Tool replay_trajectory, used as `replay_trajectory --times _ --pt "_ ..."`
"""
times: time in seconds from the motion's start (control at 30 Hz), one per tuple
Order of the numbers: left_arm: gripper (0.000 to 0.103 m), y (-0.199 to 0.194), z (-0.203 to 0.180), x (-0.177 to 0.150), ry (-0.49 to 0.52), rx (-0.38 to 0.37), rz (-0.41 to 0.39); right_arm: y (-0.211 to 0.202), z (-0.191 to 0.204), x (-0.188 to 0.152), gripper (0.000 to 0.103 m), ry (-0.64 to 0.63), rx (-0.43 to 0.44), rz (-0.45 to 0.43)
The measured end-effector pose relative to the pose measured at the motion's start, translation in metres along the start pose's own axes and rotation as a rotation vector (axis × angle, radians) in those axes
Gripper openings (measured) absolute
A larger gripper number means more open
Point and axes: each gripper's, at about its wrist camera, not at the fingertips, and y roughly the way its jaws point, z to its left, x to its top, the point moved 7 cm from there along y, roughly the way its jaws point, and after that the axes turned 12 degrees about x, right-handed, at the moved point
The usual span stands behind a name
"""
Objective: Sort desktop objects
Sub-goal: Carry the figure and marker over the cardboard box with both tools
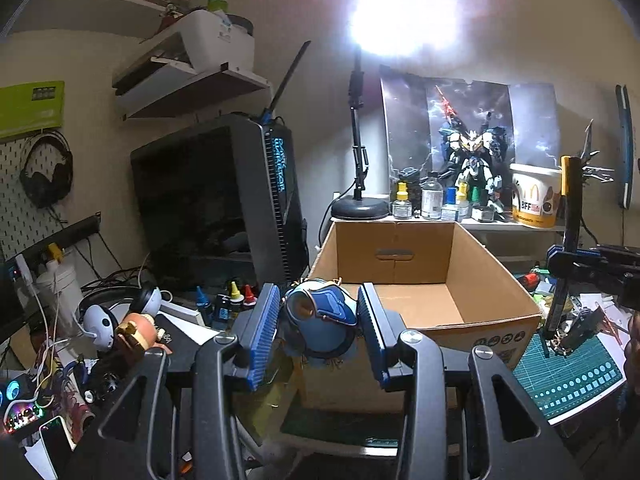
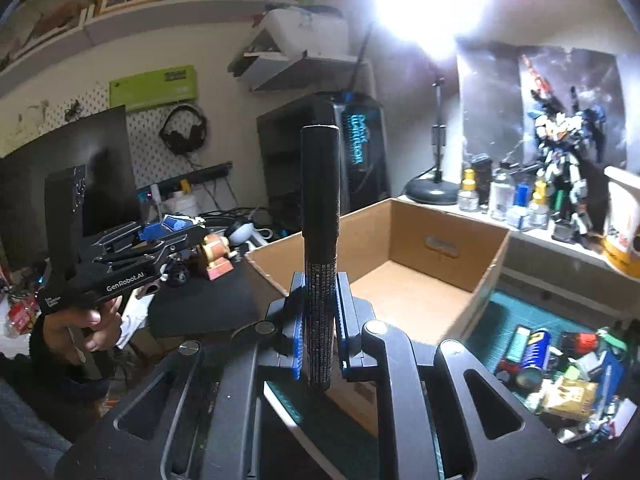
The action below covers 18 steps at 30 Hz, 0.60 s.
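Above the near rim of the open brown cardboard box, the left gripper holds a small blue rounded toy figure, its blue ribbed pads partly open and pressing the toy's sides. Just right of the box, the right gripper is closed almost fully on a slim black cylindrical marker, which stands upright with its cap well above the pads. The toy looks light, hard and smooth, so a squeeze across its widest part suits it. The marker seems stiff, light and slick; gripped low, it could pivot, so a hold nearer its middle would be steadier.
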Motion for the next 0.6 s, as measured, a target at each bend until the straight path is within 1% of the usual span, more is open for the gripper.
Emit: replay_trajectory --times 0.17,0.37,0.6 --pt "0.041 0.0 0.001 -0.002 -0.001 0.005 0.008 0.005 0.002 0.0 0.013 0.0 0.024 0.006" --pt "0.041 0.005 0.0 -0.004 0.002 0.002 0.022 0.006 -0.002 -0.002 0.013 0.008 0.033 0.005" --pt "0.041 0.011 -0.004 -0.008 -0.002 -0.022 0.059 0.011 -0.009 -0.004 0.013 0.038 0.061 0.018"
